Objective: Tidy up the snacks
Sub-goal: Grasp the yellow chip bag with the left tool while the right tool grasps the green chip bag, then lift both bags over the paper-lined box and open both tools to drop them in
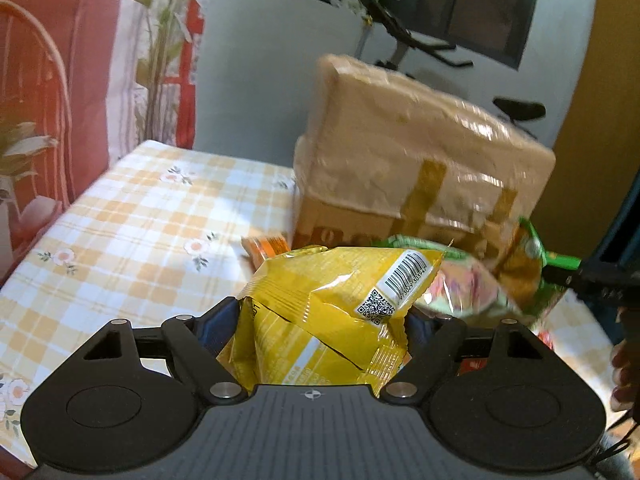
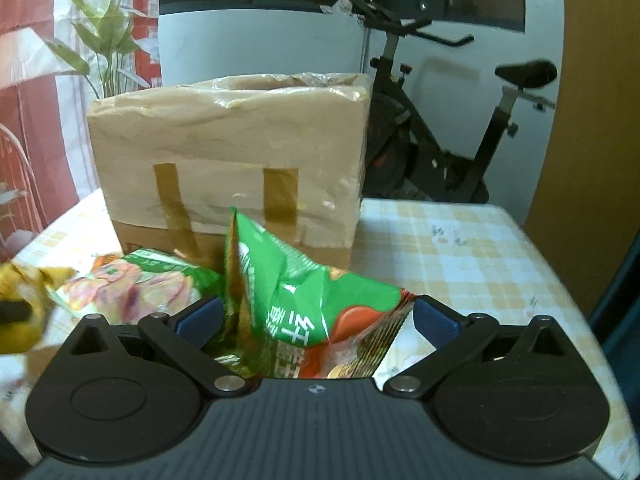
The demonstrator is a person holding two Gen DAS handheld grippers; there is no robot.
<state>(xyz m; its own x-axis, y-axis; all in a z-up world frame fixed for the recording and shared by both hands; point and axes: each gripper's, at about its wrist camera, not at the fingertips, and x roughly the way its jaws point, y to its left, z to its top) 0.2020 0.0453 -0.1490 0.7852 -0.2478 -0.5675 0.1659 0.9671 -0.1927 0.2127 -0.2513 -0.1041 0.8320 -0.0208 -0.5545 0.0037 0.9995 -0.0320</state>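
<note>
My left gripper (image 1: 320, 316) is shut on a yellow snack bag (image 1: 332, 308) and holds it above the table. My right gripper (image 2: 316, 316) is shut on a green snack bag (image 2: 304, 300), which also shows at the right of the left wrist view (image 1: 532, 268). A tape-wrapped cardboard box (image 2: 232, 152) stands just behind both bags, its top open. It also shows in the left wrist view (image 1: 412, 152). Another green bag with pictured food (image 2: 136, 284) sits left of my right gripper. The yellow bag shows blurred at the far left of the right wrist view (image 2: 20, 316).
The table has a yellow checked cloth (image 1: 140, 216). A small orange packet (image 1: 266, 248) lies by the box's left foot. An exercise bike (image 2: 452, 128) stands behind the table. A plant (image 2: 104, 40) and a red curtain are at the left.
</note>
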